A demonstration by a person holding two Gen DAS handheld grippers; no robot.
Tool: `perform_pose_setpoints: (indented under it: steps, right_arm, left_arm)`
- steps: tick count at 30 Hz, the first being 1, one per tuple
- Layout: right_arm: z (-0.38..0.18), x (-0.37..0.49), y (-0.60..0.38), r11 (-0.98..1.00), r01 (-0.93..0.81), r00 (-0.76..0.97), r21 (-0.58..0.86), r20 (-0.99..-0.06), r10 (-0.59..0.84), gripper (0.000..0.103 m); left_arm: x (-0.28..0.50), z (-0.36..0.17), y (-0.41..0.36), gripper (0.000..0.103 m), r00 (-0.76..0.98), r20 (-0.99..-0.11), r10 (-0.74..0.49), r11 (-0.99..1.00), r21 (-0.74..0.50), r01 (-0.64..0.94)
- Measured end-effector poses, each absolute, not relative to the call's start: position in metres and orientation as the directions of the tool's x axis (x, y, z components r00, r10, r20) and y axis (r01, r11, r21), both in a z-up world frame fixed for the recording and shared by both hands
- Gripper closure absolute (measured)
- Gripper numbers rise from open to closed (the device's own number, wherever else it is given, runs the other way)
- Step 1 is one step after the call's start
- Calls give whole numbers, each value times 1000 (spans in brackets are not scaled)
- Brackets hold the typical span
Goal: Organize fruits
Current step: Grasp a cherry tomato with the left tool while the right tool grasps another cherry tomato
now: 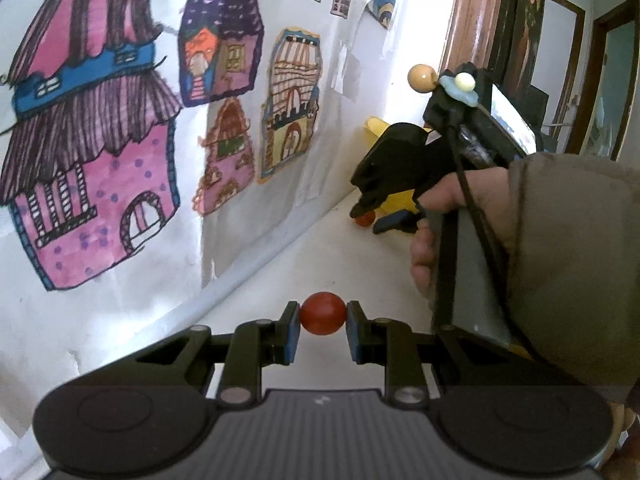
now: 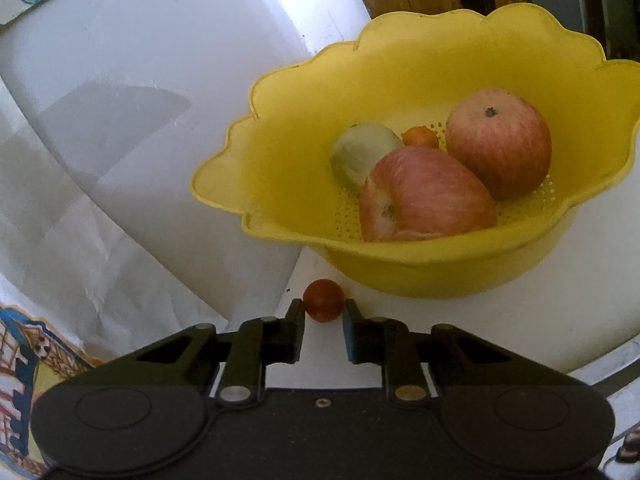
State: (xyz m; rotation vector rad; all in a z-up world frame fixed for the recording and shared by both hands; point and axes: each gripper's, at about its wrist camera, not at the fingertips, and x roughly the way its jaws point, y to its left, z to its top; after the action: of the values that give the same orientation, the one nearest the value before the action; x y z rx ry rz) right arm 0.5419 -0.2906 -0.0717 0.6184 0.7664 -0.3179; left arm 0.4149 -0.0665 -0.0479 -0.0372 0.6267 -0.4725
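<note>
While two apples (image 2: 498,142) fill bowl (image 2: 304,92), two tomatoes (image 1: 323,313).

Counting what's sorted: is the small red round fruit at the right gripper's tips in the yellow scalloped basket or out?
Out. The small red round fruit sits on the white table before the yellow scalloped basket.

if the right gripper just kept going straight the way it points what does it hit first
Most likely the small red fruit at the right gripper fingertips. Past it stands the outer wall of the yellow basket, which holds two apples and other fruit. Depth is hard to judge through the fisheye.
</note>
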Motion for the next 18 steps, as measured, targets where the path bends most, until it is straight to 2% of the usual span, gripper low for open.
perform_pose_setpoints:
  steps: [4, 6, 11, 15, 16, 18]
  right_arm:
    - [-72, 540, -296, 772, 465, 685, 433, -728, -4, 84]
    - [-64, 532, -296, 783, 431, 691, 448, -722, 32, 96]
    - [-43, 506, -296, 832, 340, 690, 438, -717, 96, 94]
    - [-40, 502, -298, 842, 315, 684, 437, -720, 118, 73]
    - [-39, 502, -298, 839, 317, 681, 442, -722, 123, 69]
    - [-41, 511, -296, 855, 309, 689, 417, -717, 101, 69]
  left_arm:
    - [414, -51, -65, 76, 708, -556, -436, 894, -180, 410]
    - [412, -51, -64, 76, 709, -555, -435, 895, -180, 409]
    - [404, -40, -68, 76, 720, -544, -432, 896, -170, 410]
    - [392, -28, -72, 76, 730, -528, -433, 896, -166, 411]
    - [390, -26, -73, 76, 732, -527, -433, 897, -166, 411]
    - [386, -22, -75, 76, 733, -526, -431, 897, -164, 410]
